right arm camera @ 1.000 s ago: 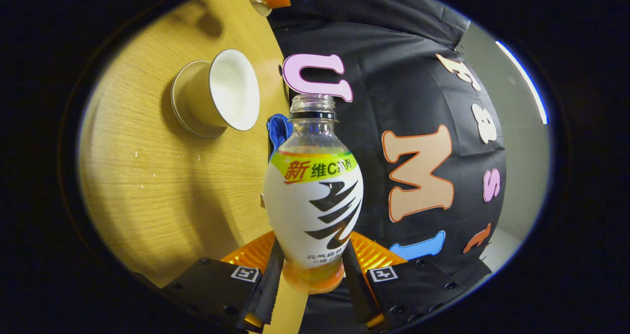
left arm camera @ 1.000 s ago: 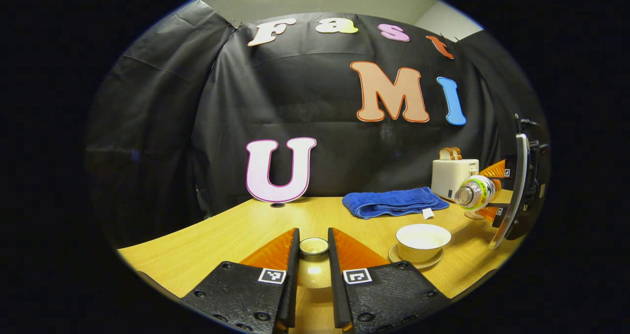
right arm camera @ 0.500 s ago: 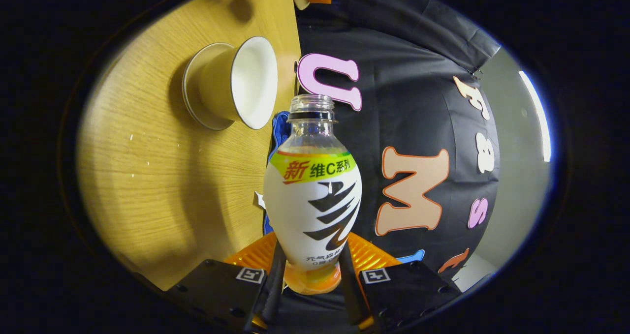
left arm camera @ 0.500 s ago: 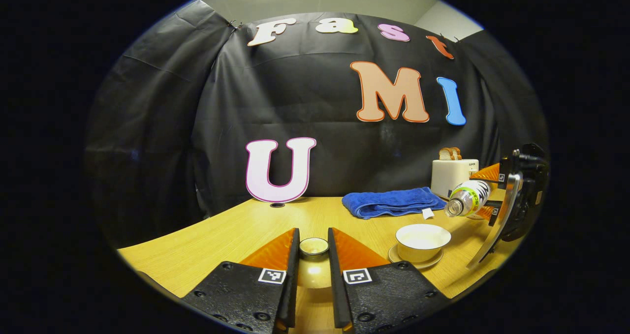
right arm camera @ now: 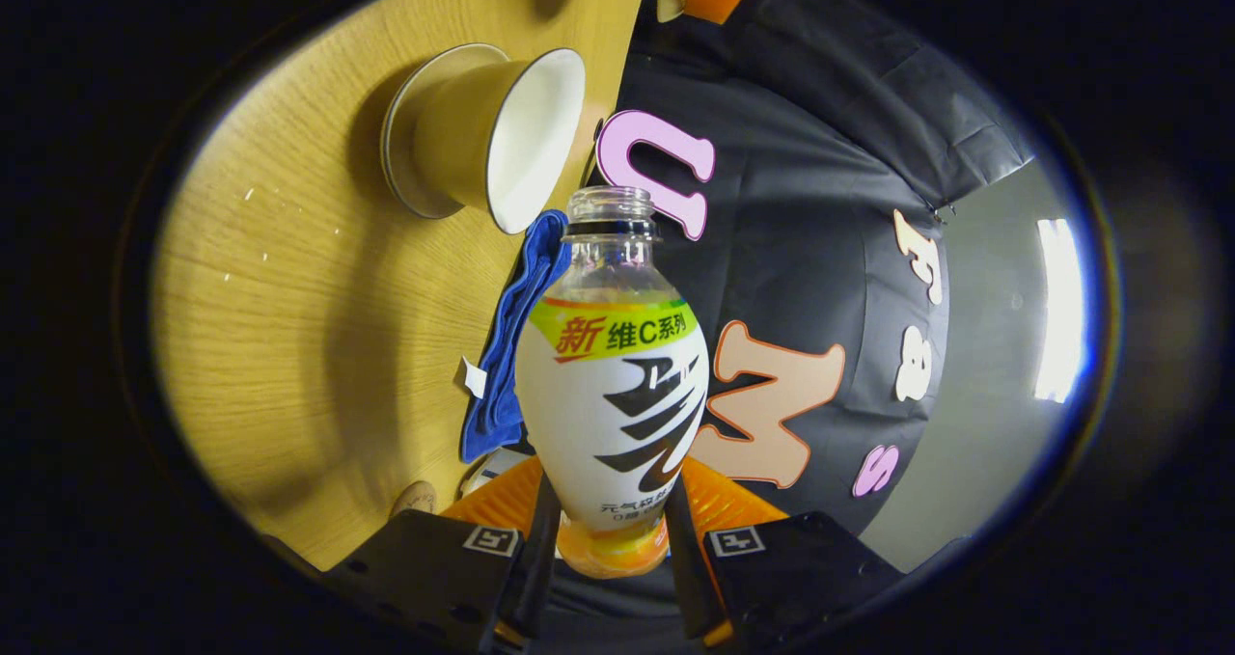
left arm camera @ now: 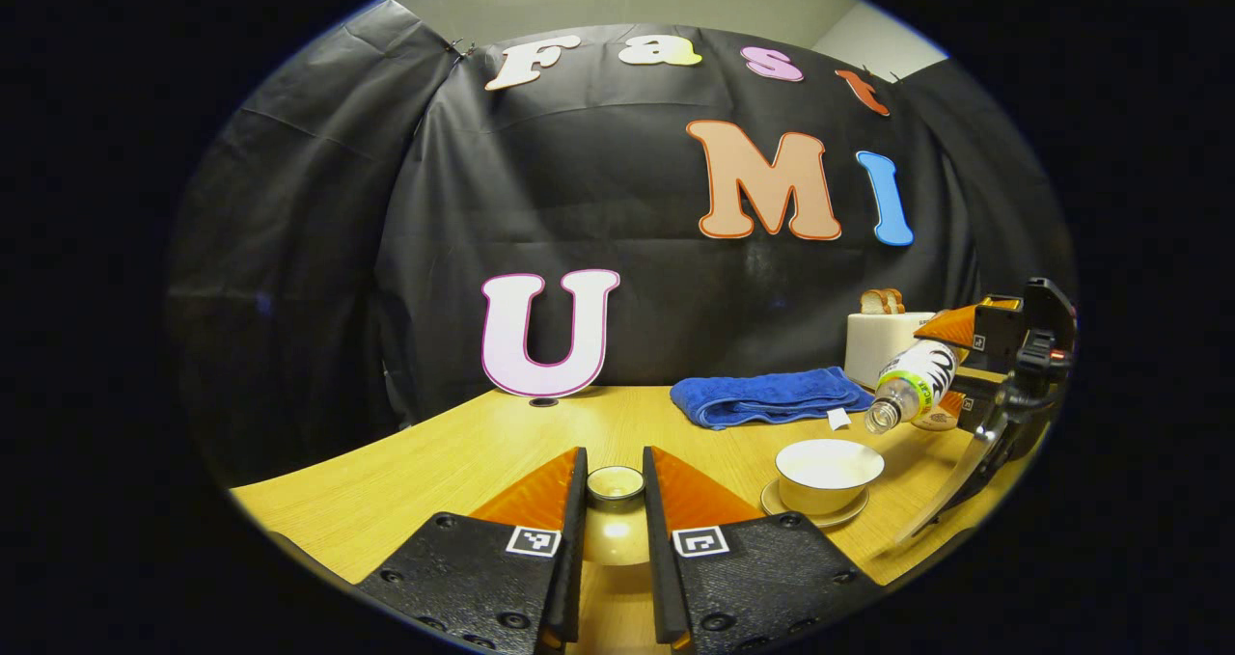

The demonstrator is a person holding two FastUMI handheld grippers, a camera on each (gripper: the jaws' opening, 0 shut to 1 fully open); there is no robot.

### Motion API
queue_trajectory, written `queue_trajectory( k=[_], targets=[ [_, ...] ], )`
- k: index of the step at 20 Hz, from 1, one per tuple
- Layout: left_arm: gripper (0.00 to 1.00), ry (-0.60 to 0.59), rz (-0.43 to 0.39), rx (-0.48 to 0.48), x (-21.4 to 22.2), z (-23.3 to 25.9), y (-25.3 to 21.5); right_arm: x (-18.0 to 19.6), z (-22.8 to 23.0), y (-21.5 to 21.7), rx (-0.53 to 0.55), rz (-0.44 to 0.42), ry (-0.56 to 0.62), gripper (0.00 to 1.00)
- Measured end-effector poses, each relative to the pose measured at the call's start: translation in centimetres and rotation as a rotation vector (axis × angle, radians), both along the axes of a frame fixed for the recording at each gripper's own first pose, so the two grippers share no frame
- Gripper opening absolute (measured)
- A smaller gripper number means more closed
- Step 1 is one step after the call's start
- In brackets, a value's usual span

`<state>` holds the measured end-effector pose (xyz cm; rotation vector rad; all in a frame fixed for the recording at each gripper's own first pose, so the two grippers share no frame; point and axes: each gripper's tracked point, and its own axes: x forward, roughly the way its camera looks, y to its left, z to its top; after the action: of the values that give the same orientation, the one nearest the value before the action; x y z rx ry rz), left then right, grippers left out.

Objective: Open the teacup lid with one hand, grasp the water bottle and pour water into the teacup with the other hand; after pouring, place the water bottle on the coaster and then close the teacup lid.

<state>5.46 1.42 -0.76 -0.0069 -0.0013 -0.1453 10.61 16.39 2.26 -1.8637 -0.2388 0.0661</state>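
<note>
- The left gripper [left arm camera: 615,501] is clamped on the lid [left arm camera: 616,484], held just over the table [left arm camera: 463,462].
- The right gripper [right arm camera: 606,530] grips the bottle [right arm camera: 615,385] low on its body; the bottle is uncapped and tilted mouth-down, above and beside the cup [left arm camera: 829,474].
- The cup sits open on its saucer [left arm camera: 820,516].
- Behind it lie a blue towel [left arm camera: 772,396] and a toaster [left arm camera: 883,341], partly hidden by the bottle.
- The coaster [right arm camera: 417,497] is barely visible at the table's edge.

Left gripper view sits low, level, facing the booth wall across the table [left arm camera: 463,452]. Right gripper view is rolled sideways. Both share the teacup [left arm camera: 829,475] [right arm camera: 502,144].
</note>
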Motion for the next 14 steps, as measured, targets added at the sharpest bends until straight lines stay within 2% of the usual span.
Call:
queue_trajectory(
  k=[7, 9, 14],
  targets=[
    [0.28, 0.0, 0.001, -0.001, 0.0, 0.0, 0.0, 0.2, 0.5, 0.4, -0.055, 0.02, -0.03, 0.54],
    [0.28, 0.0, 0.001, -0.001, 0.0, 0.0, 0.0, 0.1, 0.8, 0.7, -0.069, 0.028, -0.048, 0.59],
    [0.28, 0.0, 0.001, -0.001, 0.0, -0.1, 0.0, -0.5, 1.8, 1.6, -0.139, 0.065, -0.127, 0.54]
  ],
)
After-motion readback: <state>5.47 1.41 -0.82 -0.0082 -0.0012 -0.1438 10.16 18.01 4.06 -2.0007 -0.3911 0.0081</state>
